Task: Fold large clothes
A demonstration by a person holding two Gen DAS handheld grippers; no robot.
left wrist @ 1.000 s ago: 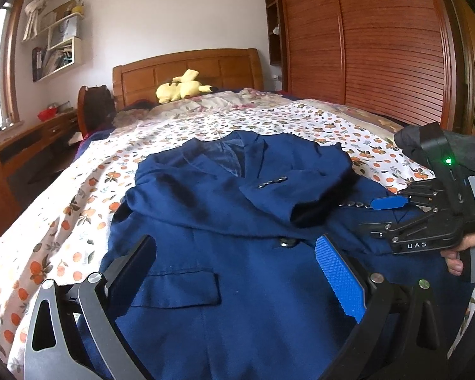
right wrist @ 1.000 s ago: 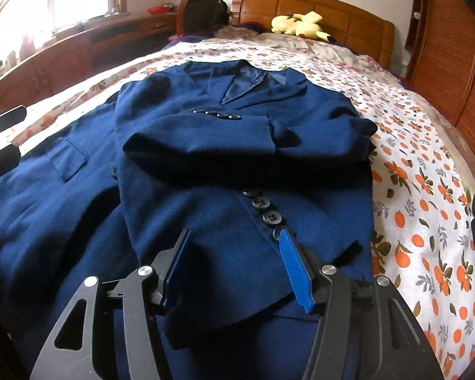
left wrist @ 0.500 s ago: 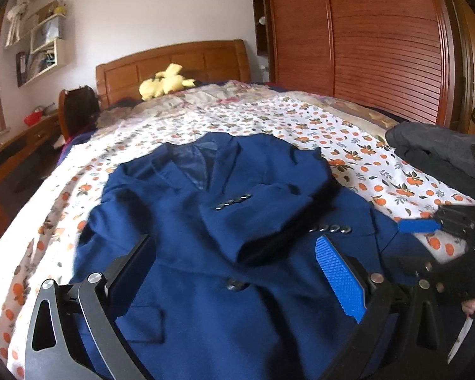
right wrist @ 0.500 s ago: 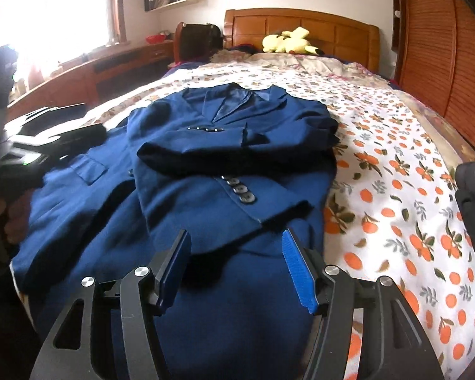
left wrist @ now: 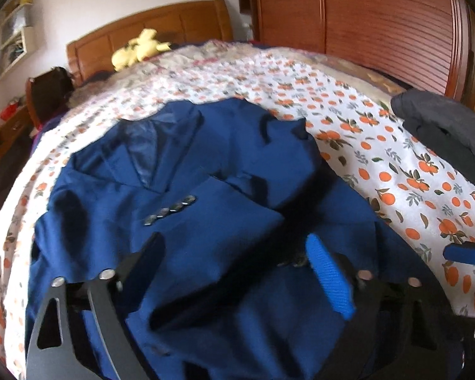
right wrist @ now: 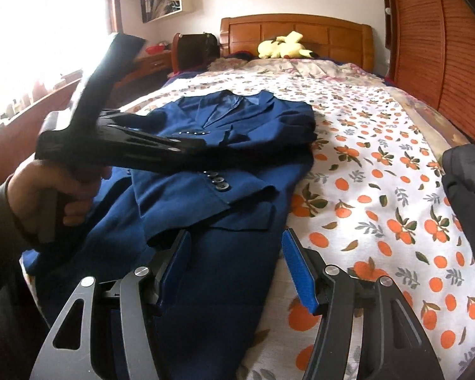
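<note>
Navy-blue woven blazer (right wrist: 237, 145) lies mid-frame on the orange-print bedsheet (right wrist: 380, 190), both sleeves already crossed over its chest; the lower half looks still unfolded. Left gripper (left wrist: 237, 272) hovers over the sleeves, its jaws closing with nothing pinched. Right gripper (right wrist: 236, 269) is parted around the hem, holding nothing.

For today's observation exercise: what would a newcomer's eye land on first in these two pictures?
First, the navy blue jacket spread on the bed, one sleeve folded across its chest, bold against the orange-print sheet. Then the yellow plush toy by the wooden headboard, and the left gripper hovering over the jacket, its jaws closing, gripping nothing.
</note>
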